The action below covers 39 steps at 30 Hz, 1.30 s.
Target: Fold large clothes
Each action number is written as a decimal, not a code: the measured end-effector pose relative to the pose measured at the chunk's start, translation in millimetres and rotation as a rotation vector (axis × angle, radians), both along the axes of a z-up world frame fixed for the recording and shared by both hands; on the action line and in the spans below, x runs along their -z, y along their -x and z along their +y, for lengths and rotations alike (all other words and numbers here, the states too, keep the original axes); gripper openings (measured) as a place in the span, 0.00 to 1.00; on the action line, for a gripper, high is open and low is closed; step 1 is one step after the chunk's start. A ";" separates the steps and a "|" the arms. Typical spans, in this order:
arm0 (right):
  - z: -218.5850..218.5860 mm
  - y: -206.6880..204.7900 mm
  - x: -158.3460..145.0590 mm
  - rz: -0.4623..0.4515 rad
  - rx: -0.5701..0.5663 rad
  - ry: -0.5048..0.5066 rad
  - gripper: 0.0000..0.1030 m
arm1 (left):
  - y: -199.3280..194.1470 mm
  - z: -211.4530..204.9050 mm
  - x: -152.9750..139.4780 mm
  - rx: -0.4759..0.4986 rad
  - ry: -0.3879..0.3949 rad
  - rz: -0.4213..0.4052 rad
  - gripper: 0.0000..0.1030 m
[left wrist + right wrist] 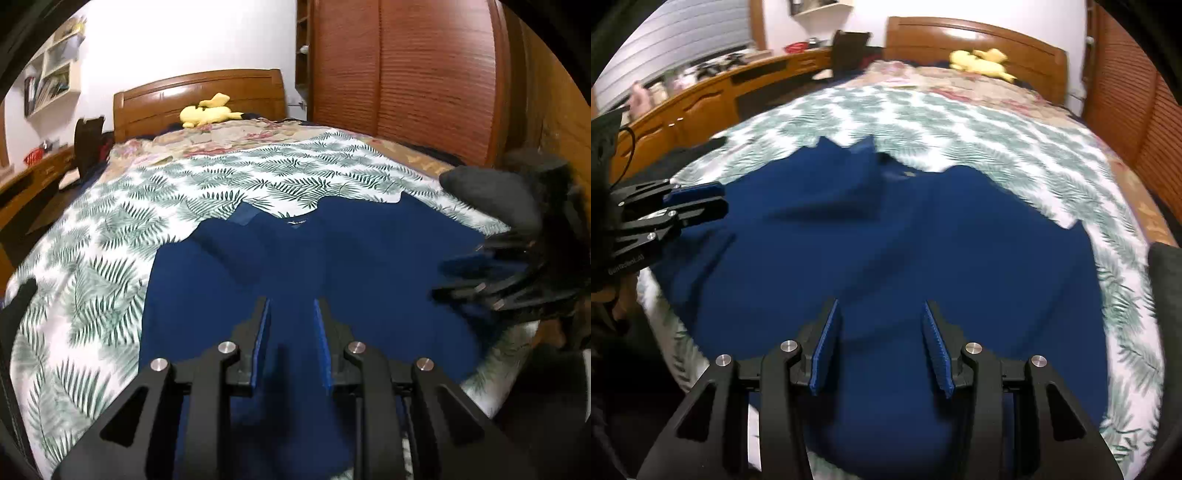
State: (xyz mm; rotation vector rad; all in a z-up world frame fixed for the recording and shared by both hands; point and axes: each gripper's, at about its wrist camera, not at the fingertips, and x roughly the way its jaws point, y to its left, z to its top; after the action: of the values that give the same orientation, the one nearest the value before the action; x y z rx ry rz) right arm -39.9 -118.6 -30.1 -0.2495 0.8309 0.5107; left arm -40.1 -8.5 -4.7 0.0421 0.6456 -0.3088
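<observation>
I'm looking down over a navy blue garment spread on the bed, on top of a white sheet printed with green fern leaves. The cloth lies mostly flat. Its far edge is rumpled, and on the left in the right wrist view one part is doubled back on itself into a raised fold near the neckline.

My left gripper hangs just above the near half of the garment, its blue-padded fingers only a narrow way apart. I see plain blue cloth through the gap, but from this angle I cannot tell whether any of it is pinched between them — in the right wrist view the same gripper reaches in from the left edge over the garment's side, its fingers close together, one above the other.

My right gripper sits over the near middle of the garment with its fingers clearly spread and nothing between them. The pads stand free of the cloth below. In the left wrist view it shows blurred at the right edge, low over the cloth.

Beyond the fern sheet lies a floral cover, then a yellow plush toy against the wooden headboard. A wooden wardrobe stands to the right of the bed.
</observation>
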 end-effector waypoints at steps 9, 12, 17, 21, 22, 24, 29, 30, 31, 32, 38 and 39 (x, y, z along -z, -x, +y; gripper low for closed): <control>12.0 -2.8 36.7 0.051 -0.061 0.004 0.45 | 43.3 33.5 2.1 -0.137 -0.027 0.071 0.21; -1.1 1.9 42.5 0.020 -0.075 -0.067 0.45 | 49.5 45.6 11.8 -0.185 -0.054 0.112 0.21; 10.4 4.5 36.8 0.003 -0.092 0.008 0.45 | 58.0 59.0 26.8 -0.243 -0.072 0.162 0.21; 13.1 7.0 36.7 -0.016 -0.083 0.031 0.45 | 63.7 63.1 32.4 -0.263 -0.084 0.181 0.22; 13.5 8.0 36.9 -0.025 -0.084 0.041 0.45 | 61.8 63.8 35.3 -0.274 -0.097 0.191 0.22; 14.5 10.1 36.8 -0.040 -0.089 0.058 0.45 | 58.9 64.8 39.3 -0.288 -0.118 0.201 0.26; 15.1 7.6 35.5 -0.028 -0.101 0.076 0.45 | 53.3 70.7 52.2 -0.294 -0.107 0.239 0.39; 14.3 6.9 35.7 -0.024 -0.101 0.071 0.45 | 52.6 73.2 54.0 -0.300 -0.099 0.242 0.42; 13.4 6.3 35.9 -0.020 -0.099 0.066 0.45 | 52.4 77.0 56.4 -0.315 -0.091 0.242 0.53; 13.2 6.8 35.9 -0.020 -0.098 0.066 0.45 | 51.9 80.2 57.8 -0.330 -0.087 0.240 0.59; 13.4 8.2 36.1 -0.027 -0.102 0.065 0.45 | 54.0 81.3 60.7 -0.324 -0.092 0.222 0.62; 13.4 8.4 35.7 -0.029 -0.102 0.065 0.46 | 53.8 81.9 60.1 -0.327 -0.088 0.226 0.62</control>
State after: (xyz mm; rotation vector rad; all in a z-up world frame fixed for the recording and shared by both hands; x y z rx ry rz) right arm -48.3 -105.2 -65.8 -0.3597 0.8103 0.5748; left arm -93.8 73.4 -64.8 -0.0151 0.8767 0.0319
